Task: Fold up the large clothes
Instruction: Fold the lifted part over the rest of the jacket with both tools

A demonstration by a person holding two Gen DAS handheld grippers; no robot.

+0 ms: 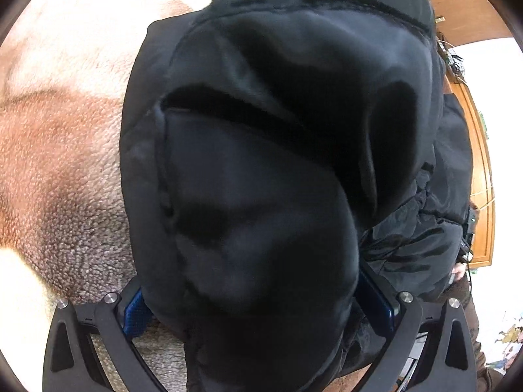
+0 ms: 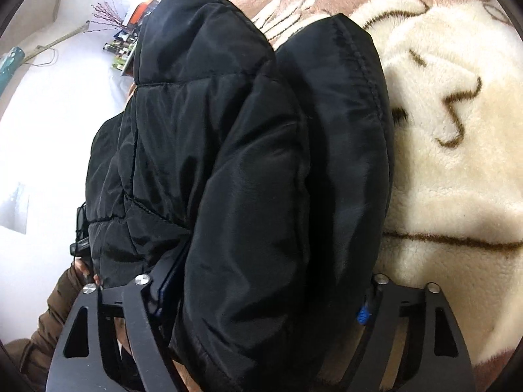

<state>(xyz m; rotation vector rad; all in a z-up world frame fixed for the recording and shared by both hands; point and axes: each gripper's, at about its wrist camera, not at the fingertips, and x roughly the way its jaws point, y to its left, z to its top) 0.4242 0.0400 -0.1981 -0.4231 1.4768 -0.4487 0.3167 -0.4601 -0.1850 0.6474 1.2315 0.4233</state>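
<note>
Both grippers angle steeply down over one black padded nylon jacket [image 2: 248,170] lying bunched on a cream-and-pink plush blanket [image 2: 451,170]. Left gripper [image 1: 261,310]: jaws spread wide around a thick fold of jacket; pads seem to press it, though fabric hides the contact. Right gripper [image 2: 264,297]: wide too, pinching a bulky fold.
</note>
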